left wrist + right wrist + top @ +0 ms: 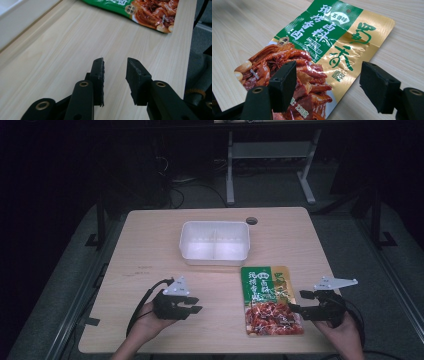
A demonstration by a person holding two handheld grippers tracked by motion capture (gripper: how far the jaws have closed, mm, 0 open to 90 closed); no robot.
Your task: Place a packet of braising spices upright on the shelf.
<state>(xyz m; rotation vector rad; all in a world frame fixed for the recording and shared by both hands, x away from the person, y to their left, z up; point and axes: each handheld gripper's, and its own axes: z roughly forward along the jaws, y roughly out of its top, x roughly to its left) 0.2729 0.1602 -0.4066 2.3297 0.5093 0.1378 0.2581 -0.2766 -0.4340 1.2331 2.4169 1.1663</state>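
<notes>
- The seasoning packet (green and gold, printed with braised meat) lies flat on the wooden table, just in front of the white two-compartment container.
- The right gripper hovers at the packet's right edge, jaws wide, gripping nothing.
- The left gripper sits apart to the left, jaws narrowly parted, empty.

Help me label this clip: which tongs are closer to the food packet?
The right tongs: jaws open right over the packet edge. The left tongs sit apart on bare table.
</notes>
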